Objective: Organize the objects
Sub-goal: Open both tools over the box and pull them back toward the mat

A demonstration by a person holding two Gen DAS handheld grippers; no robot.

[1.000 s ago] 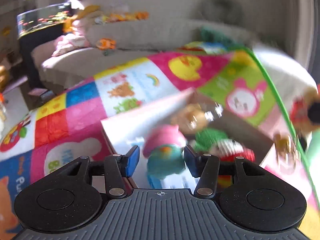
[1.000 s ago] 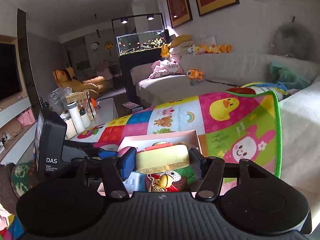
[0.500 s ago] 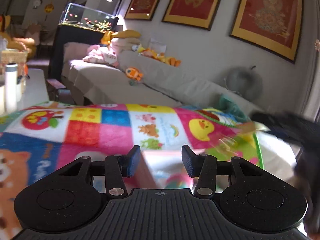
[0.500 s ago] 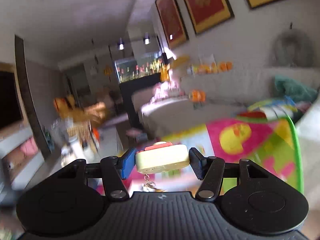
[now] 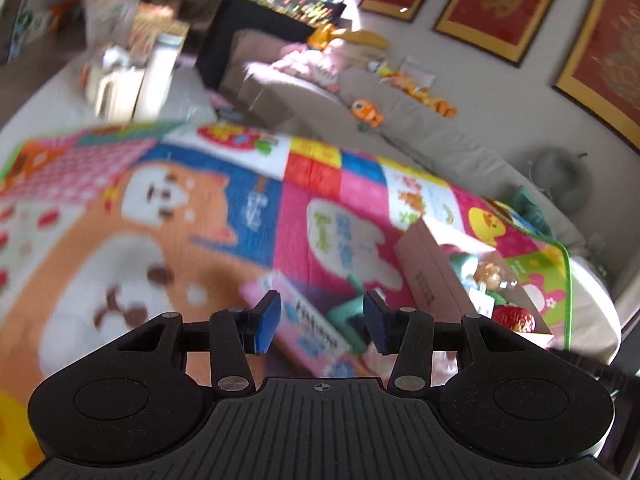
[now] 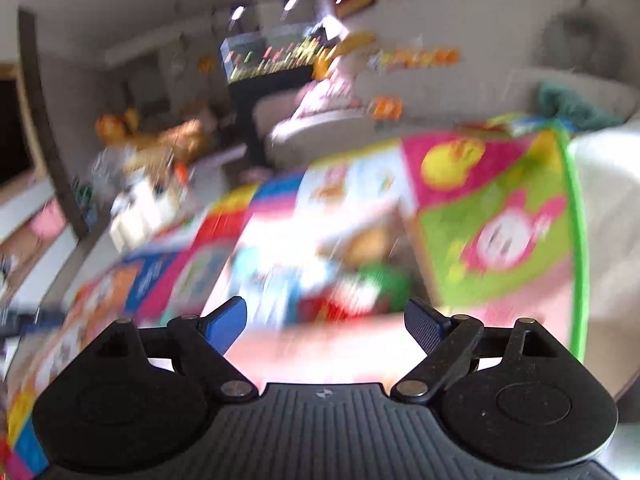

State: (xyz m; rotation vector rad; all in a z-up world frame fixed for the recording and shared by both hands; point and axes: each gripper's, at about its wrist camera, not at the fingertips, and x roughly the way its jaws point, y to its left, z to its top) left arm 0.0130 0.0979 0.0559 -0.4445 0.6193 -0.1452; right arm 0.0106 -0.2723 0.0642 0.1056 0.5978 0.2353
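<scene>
A pink cardboard box lies on the colourful play mat and holds small toys, among them a red ball and a brown figure. My left gripper is open and empty, low over the mat left of the box, above a pink printed packet and a teal object. My right gripper is wide open and empty above the box, which is blurred; green and red toys show inside.
A grey sofa with plush toys runs behind the mat. A fish tank on a black stand is at the back. A low table with bottles and a basket is at the left. The mat's green edge borders a white cushion.
My right gripper has opened and the yellow keychain toy it held is gone from its jaws. My left gripper swung left, away from the box, over the mat.
</scene>
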